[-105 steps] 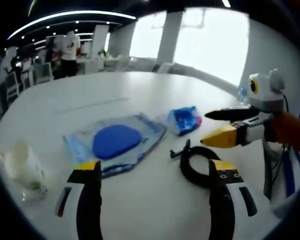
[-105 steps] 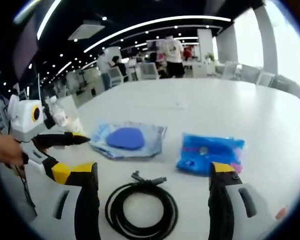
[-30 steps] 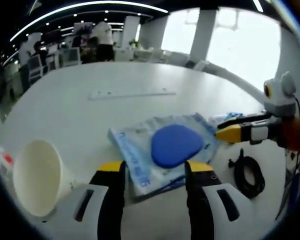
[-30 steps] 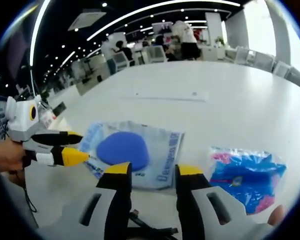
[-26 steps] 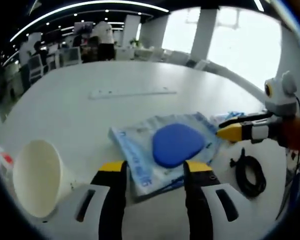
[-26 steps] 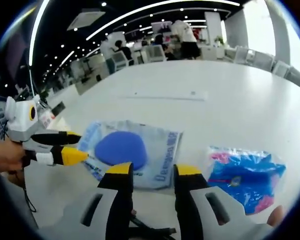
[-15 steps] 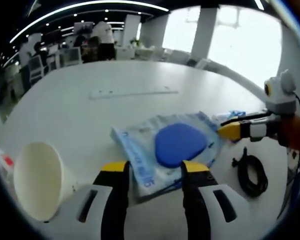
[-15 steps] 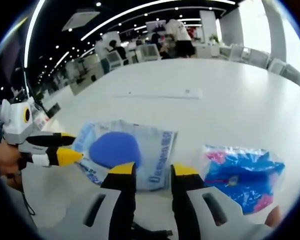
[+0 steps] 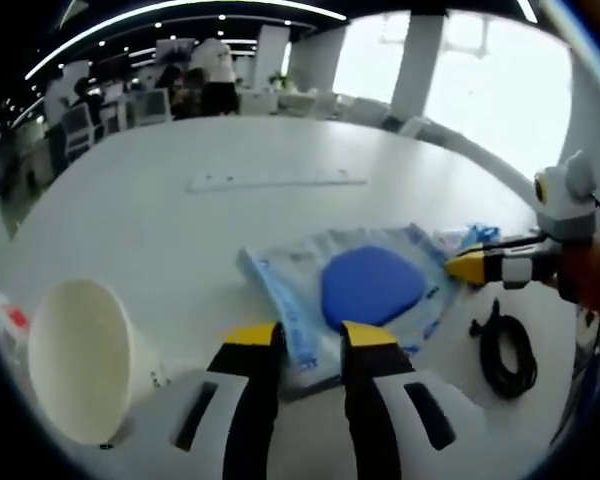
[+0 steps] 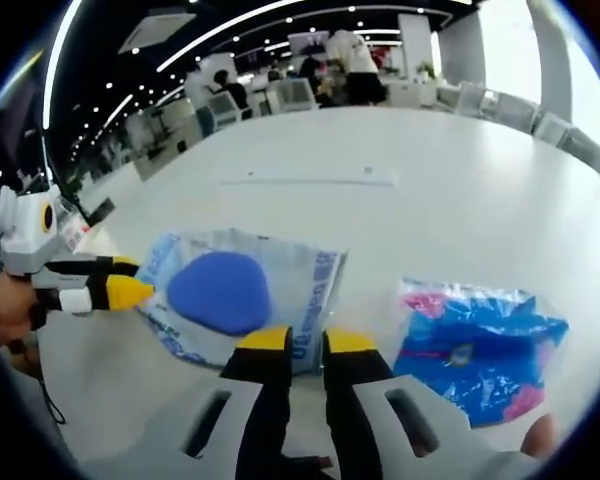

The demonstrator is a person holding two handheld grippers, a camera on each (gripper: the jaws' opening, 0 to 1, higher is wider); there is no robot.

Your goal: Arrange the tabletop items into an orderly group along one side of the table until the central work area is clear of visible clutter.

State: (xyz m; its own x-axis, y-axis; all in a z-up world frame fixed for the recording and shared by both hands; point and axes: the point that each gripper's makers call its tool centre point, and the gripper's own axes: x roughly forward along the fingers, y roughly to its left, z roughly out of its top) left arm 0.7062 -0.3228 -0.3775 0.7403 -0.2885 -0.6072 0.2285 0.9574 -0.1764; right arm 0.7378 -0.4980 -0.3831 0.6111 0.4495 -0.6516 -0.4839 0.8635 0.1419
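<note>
Clear plastic pouch [image 9: 355, 290] [image 10: 242, 290] lies flat on the white bench [image 9: 180, 220] [image 10: 380, 200], holding a rounded blue pad [image 9: 372, 285] [image 10: 220, 290]; blue print runs along its edges. Left claw [image 9: 308, 335] has its yellow-tipped jaws nearly together over the pouch's near edge, which sits in the narrow gap between them; whether they clamp it cannot be told. Right claw [image 10: 298, 342] stands the same way at the opposite edge, jaws almost closed, grip also unclear. Crinkled blue and pink packet [image 10: 480, 345] lies just beside the pouch. Coiled black cable [image 9: 505, 345] rests near it. White paper cup [image 9: 80, 360] lies tipped on its side, mouth toward the camera, well apart from the pouch.
</note>
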